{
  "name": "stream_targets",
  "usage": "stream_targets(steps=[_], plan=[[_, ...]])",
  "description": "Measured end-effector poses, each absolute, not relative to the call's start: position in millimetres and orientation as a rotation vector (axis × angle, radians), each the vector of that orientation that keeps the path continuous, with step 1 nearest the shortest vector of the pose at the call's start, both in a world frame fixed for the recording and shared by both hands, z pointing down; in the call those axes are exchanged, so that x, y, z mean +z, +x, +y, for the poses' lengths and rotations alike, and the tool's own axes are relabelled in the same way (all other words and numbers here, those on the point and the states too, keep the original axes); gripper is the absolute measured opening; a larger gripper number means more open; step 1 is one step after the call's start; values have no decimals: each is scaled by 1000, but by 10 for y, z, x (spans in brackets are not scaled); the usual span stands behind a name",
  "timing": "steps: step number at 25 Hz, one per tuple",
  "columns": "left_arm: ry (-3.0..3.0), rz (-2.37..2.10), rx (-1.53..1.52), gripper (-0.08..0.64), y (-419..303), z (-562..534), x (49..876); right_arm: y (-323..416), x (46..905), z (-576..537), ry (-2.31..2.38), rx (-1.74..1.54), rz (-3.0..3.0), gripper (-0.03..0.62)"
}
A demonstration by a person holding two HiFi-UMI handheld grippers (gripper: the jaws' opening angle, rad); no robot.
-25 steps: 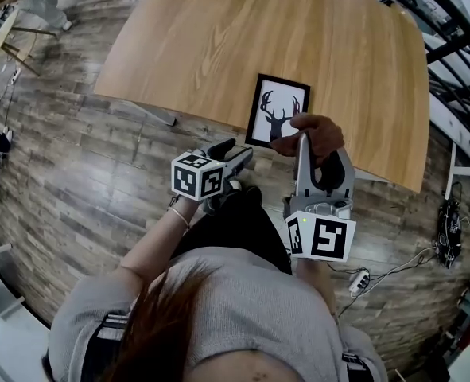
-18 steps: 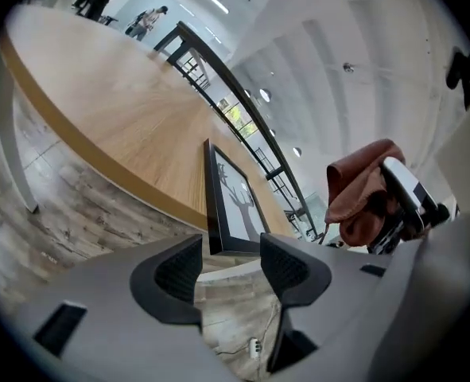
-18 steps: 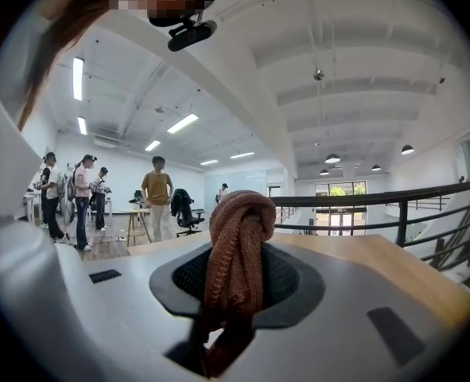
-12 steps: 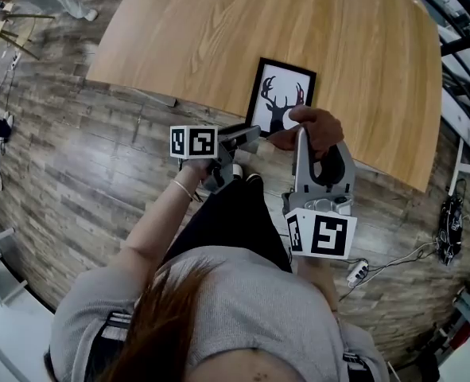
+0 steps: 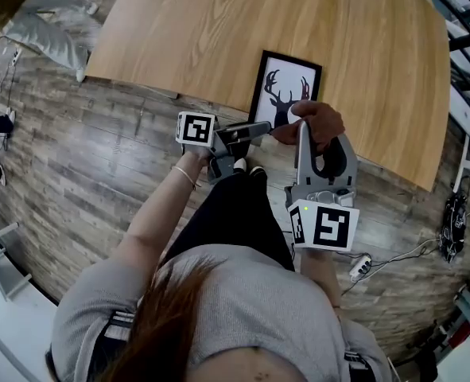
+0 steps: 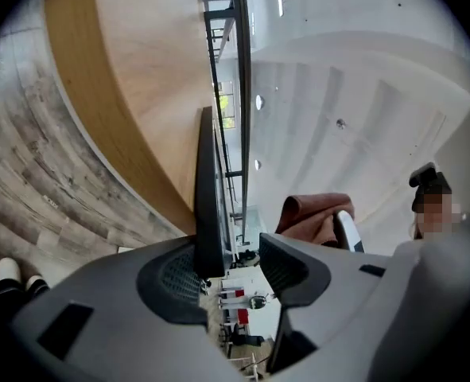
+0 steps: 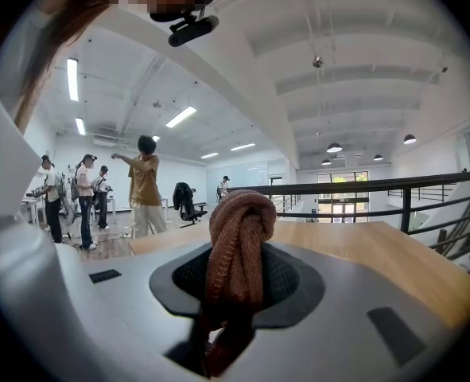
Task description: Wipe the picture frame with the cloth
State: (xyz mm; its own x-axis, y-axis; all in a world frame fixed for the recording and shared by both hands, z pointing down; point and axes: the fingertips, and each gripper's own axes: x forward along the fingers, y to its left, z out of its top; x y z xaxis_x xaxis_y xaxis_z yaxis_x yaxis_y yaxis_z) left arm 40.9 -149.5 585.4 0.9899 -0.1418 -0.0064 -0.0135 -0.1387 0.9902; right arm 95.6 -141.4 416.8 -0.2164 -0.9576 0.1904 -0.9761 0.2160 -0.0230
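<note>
Grey top (image 5: 242,313), black trousers (image 5: 235,217) — thin wrist bracelet (image 5: 185,177)

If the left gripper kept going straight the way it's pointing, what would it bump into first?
Probably the picture frame: its dark edge already stands between the left gripper's open jaws, close against one side.

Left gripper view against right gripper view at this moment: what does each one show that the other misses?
Only the left gripper view shows the picture frame, edge-on between the open jaws of the left gripper and against one pad, plus the plank floor and shoes. Only the right gripper view shows the right gripper shut on the cloth, and people standing in the room behind. Both show the brown cloth and the wooden table.
</note>
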Motion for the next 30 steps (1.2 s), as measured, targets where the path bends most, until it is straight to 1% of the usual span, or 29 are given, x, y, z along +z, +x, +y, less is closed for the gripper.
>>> stream_targets(steps=[3, 7, 8, 9, 11, 12, 20, 23, 30], plan=[[1709, -16, -98, 207, 478, -1385, 5850, 879, 4201, -1404, 1870, 215, -2341, 133], [1602, 64, -165, 204, 556, -1416, 5830, 843, 4215, -1388, 1860, 210, -2337, 133], [1594, 60, -165, 192, 573, -1435, 5850, 850, 4223, -1386, 1863, 213, -2333, 133], [1594, 50, -155, 165, 584, -1444, 5882, 856, 4234, -1381, 1865, 217, -2329, 133], [1595, 30, -137, 85, 588, -1446, 5943, 867, 4261, -1369, 1865, 224, -2321, 133], [1592, 24, -134, 78, 585, -1446, 5960, 871, 4274, -1366, 1864, 228, -2318, 133], [1640, -7, -146, 74, 566, -1440, 5924, 879, 4353, -1363, 1847, 244, -2318, 133], [1635, -15, -204, 74, 557, -1426, 5850, 976, 4356, -1356, 1857, 245, -2308, 133], [1661, -54, -232, 72, 557, -1374, 5769, 1163, 4382, -1323, 1862, 263, -2299, 133]])
